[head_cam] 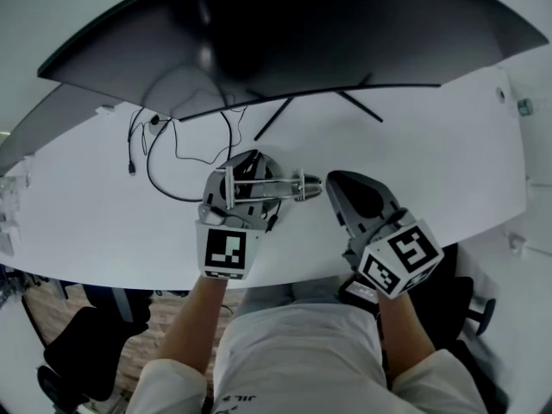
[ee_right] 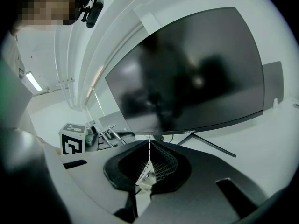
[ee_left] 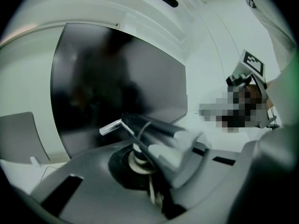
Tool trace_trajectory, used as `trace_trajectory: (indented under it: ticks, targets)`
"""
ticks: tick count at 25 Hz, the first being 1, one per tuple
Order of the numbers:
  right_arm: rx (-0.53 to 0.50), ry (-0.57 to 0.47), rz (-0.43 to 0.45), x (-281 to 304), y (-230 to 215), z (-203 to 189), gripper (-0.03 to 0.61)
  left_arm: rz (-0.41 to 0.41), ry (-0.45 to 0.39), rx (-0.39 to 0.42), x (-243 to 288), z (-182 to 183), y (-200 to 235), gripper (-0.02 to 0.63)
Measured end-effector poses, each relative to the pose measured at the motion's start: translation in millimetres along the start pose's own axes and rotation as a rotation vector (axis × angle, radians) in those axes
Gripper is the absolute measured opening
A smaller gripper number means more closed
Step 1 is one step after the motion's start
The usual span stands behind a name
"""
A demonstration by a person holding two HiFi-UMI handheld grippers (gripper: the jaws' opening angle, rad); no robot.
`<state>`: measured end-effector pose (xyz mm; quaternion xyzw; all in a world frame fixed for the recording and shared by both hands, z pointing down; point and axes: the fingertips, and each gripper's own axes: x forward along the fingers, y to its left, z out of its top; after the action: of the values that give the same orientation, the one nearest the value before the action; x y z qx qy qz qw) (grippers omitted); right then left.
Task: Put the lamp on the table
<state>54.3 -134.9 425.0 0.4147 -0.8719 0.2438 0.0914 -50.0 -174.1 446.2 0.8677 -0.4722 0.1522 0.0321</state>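
Observation:
The lamp (head_cam: 280,184) is a folded desk lamp with silver rods and a dark round base. It lies low over the white table (head_cam: 448,162), just in front of me. My left gripper (head_cam: 235,190) sits over its left end, shut on a thin part of the lamp. In the left gripper view the lamp's dark tube (ee_left: 154,129) and a silver bracket stick out past the closed left gripper (ee_left: 150,158). My right gripper (head_cam: 341,181) is just right of the lamp's head, shut with nothing in it. In the right gripper view the right gripper (ee_right: 149,147) has its jaws together, and the lamp's rods (ee_right: 110,134) show at left.
A wide curved monitor (head_cam: 285,33) stands at the back of the table on thin splayed legs (head_cam: 274,119). A black cable (head_cam: 164,158) loops on the table left of the lamp. The table's front edge runs just under my grippers, with a dark chair (head_cam: 82,343) below left.

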Motion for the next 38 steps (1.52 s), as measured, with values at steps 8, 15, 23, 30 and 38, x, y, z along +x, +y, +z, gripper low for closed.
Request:
trace_trajectory:
  ticks: [8,15,23,30,38]
  targets:
    - [-0.001,-0.003,-0.003,-6.4,2.4,-1.9,0.032,0.059,0.030,0.005,0.6,-4.1,3.4,0.015]
    - [0.002,-0.005,-0.006,-14.4,5.1,-5.7,0.032,0.084,0.045,0.000,-6.5,-7.9,5.1,0.065]
    - [-0.005,-0.010,0.002,-21.3,12.4,-7.6,0.032,0.104,0.069,0.002,-17.4,-12.3,5.9,0.117]
    - [-0.017,-0.006,0.012,-24.4,18.9,-10.2,0.032,0.119,0.083,-0.012,-27.8,-13.5,7.2,0.150]
    - [-0.030,-0.005,0.022,-27.0,25.6,-9.6,0.032,0.124,0.090,0.000,-37.3,-14.8,4.7,0.156]
